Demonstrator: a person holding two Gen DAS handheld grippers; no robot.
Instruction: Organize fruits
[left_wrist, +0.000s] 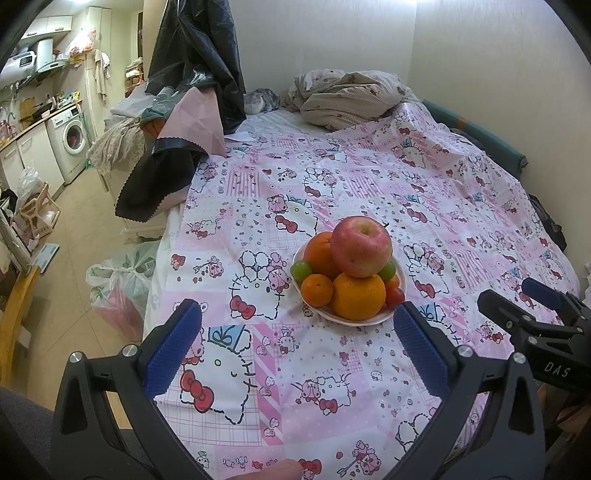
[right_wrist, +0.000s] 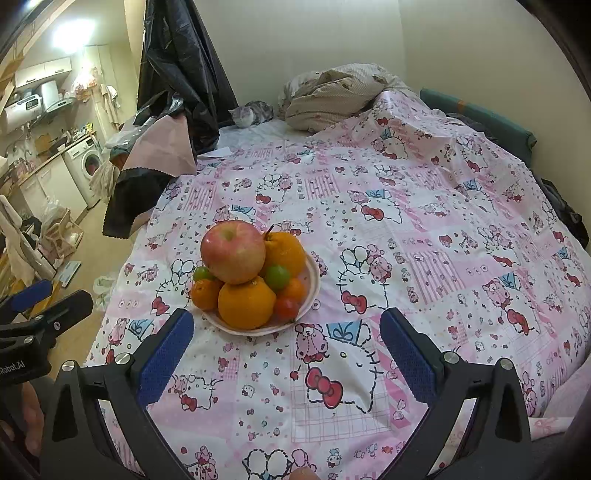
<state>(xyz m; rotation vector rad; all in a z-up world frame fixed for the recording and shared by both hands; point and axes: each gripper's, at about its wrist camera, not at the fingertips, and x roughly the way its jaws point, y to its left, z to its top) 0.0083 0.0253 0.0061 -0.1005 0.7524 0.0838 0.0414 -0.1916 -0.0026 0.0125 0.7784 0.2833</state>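
A white plate (left_wrist: 369, 320) (right_wrist: 313, 280) sits on the pink Hello Kitty sheet (left_wrist: 332, 192) (right_wrist: 424, 221), piled with fruit. A red apple (left_wrist: 361, 246) (right_wrist: 232, 252) rests on top of oranges (left_wrist: 357, 295) (right_wrist: 246, 302), a small mandarin (left_wrist: 317, 290) (right_wrist: 205, 294), green grapes (left_wrist: 301, 269) (right_wrist: 277, 277) and a cherry tomato (left_wrist: 394, 296) (right_wrist: 286, 308). My left gripper (left_wrist: 295, 332) is open and empty, just short of the plate. My right gripper (right_wrist: 286, 343) is open and empty, just short of the plate, and shows at the right in the left wrist view (left_wrist: 517, 299).
A crumpled quilt (left_wrist: 347, 96) (right_wrist: 332, 92) and a grey cat (left_wrist: 258, 101) (right_wrist: 249, 112) lie at the bed's far end. Dark clothes (left_wrist: 195, 55) (right_wrist: 177, 66) hang at the left. Plastic bags (left_wrist: 118, 284) sit on the floor left of the bed.
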